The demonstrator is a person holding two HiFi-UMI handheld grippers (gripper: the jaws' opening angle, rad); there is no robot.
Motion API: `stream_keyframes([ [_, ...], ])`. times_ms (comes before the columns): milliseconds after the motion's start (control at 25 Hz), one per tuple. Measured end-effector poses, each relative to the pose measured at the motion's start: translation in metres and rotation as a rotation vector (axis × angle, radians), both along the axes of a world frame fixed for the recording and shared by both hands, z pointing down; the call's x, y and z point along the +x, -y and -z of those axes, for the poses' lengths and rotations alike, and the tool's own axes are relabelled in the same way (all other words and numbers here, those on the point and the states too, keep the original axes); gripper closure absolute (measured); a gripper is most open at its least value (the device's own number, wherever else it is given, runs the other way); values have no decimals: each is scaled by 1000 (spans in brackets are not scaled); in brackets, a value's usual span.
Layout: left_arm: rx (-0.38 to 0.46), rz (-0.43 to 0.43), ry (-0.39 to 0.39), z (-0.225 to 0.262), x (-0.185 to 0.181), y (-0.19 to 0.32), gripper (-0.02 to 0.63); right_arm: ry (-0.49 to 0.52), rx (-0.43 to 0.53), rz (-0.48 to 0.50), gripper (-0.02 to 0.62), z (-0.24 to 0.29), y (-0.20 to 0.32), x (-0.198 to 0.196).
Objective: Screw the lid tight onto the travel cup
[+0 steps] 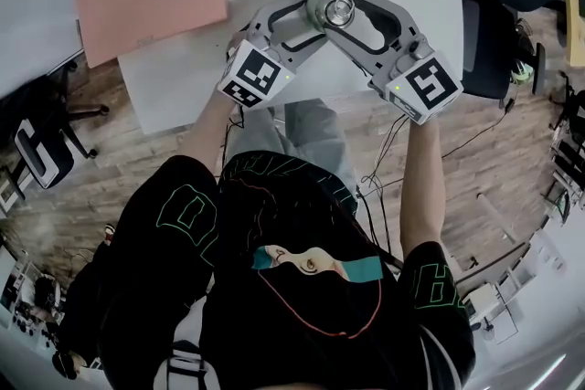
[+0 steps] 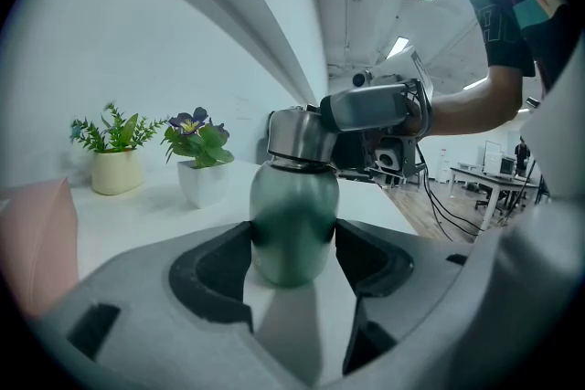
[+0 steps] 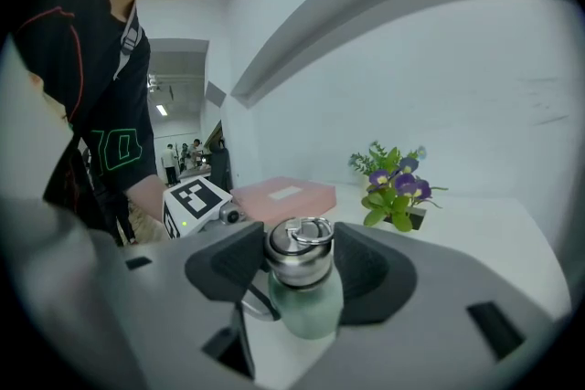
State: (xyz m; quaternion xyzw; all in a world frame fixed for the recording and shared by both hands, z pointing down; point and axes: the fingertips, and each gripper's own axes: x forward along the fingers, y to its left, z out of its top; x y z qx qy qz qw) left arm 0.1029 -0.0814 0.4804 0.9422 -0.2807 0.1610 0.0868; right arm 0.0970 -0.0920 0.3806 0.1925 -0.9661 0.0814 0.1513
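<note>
Left gripper view, mid-frame: left gripper (image 2: 294,240) jaws clamp the travel cup (image 2: 291,210); right gripper (image 3: 300,266) jaws pinch the lid (image 3: 297,249), so I'd twist level.

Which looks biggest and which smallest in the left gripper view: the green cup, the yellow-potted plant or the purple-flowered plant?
1. Green cup, but it sits nearest the camera, so its true rank is unsure.
2 and 3. Yellow-potted plant and purple-flowered plant look about alike.
</note>
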Motion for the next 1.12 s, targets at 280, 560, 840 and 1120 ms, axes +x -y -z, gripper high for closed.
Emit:
stream_keyframes([
  [280, -5, 6, 2, -3, 1, 0, 308, -8, -8, -121, 354, -2, 1, 3],
  [560, -9, 10, 1, -4, 1, 0, 307, 2, -22, -328, 357, -3, 2, 5],
  [840, -12, 9, 1, -5, 3, 1, 307, 16, -32, -556, 357, -5, 4, 10],
  [1120, -13, 9, 0, -4, 3, 2, 308, 29, -51, -795, 356, -5, 4, 14],
])
